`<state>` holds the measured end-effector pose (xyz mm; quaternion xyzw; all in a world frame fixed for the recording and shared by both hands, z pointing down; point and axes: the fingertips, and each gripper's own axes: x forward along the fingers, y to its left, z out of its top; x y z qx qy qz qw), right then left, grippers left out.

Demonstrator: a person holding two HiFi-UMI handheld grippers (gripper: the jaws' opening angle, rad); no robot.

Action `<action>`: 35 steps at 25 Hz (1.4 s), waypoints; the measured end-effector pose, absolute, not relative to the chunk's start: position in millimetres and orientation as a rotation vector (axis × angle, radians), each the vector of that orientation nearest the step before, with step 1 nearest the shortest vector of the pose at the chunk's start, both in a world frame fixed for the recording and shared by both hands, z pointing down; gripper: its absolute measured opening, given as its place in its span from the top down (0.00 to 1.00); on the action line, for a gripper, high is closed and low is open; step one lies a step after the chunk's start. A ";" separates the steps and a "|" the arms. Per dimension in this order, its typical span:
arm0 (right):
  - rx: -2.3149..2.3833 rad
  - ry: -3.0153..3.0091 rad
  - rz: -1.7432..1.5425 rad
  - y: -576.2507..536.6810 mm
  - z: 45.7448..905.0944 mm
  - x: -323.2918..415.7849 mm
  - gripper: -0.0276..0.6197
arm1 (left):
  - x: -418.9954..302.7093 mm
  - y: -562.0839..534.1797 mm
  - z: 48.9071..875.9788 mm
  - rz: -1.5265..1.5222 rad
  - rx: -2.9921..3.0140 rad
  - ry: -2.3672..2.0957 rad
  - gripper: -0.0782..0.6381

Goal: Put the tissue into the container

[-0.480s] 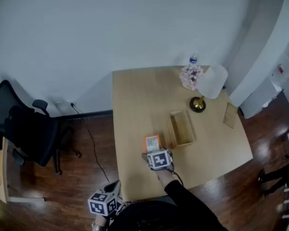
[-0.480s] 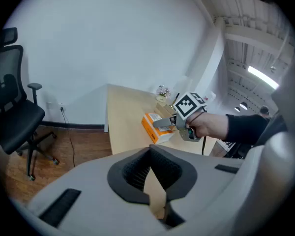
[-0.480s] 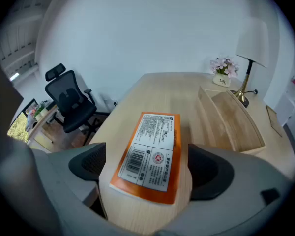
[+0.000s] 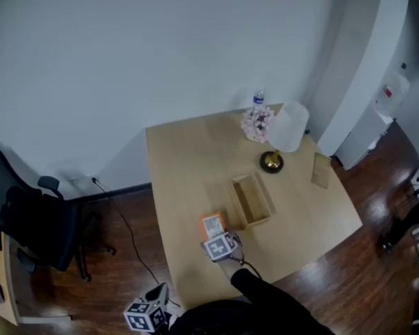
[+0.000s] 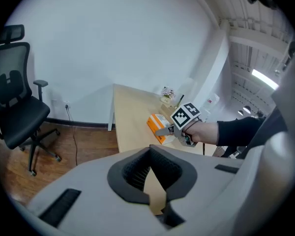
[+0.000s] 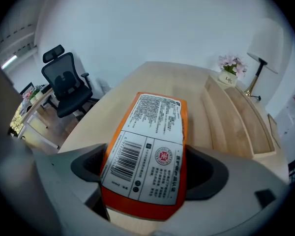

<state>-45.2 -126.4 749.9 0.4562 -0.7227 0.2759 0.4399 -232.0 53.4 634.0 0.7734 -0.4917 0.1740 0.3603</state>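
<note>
An orange tissue pack (image 4: 211, 224) with a white printed label lies near the front left of the wooden table (image 4: 181, 166). My right gripper (image 4: 218, 241) has its jaws spread wide around the pack's near end. In the right gripper view the pack (image 6: 150, 146) fills the gap and both pads meet its sides. The open wooden container (image 4: 239, 204) stands just right of the pack, and its long wall (image 6: 241, 122) also shows in the right gripper view. My left gripper (image 4: 148, 315) hangs low off the table's front left corner, its jaws (image 5: 155, 191) together and empty.
A white-shaded lamp (image 4: 286, 128) with a brass base, a pot of pink flowers (image 4: 257, 123) and a water bottle (image 4: 258, 98) stand at the table's far right. A small wooden board (image 4: 321, 169) lies near the right edge. A black office chair (image 4: 35, 222) stands on the floor to the left.
The head view has shifted, so table and chair sit differently in frame. The right gripper stays at the tissue pack's near end. The left gripper shows lower in the picture.
</note>
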 end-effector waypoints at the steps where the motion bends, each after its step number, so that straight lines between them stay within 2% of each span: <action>1: 1.127 -1.814 0.681 -127.9 747.8 -45.0 0.22 | -226.9 50.8 632.3 0.449 1.999 -1.264 0.88; 4: 1.077 -1.895 0.740 -125.2 740.7 -47.7 0.27 | -212.0 39.6 631.0 0.475 2.030 -1.239 0.88; 11: 1.030 -2.074 0.806 -116.8 684.2 -47.6 0.27 | -179.4 7.5 619.6 0.495 2.083 -1.193 0.88; 19: 1.230 -2.064 0.715 -183.6 614.8 53.0 0.27 | -127.6 -21.7 609.9 0.520 2.110 -1.157 0.88; 25: 1.295 -1.959 0.729 -231.7 624.3 117.6 0.27 | -123.1 -24.8 614.1 0.533 2.059 -1.202 0.88; 35: 1.349 -1.960 0.694 -269.5 639.9 136.0 0.24 | -137.3 -26.7 618.9 0.546 1.954 -1.290 0.88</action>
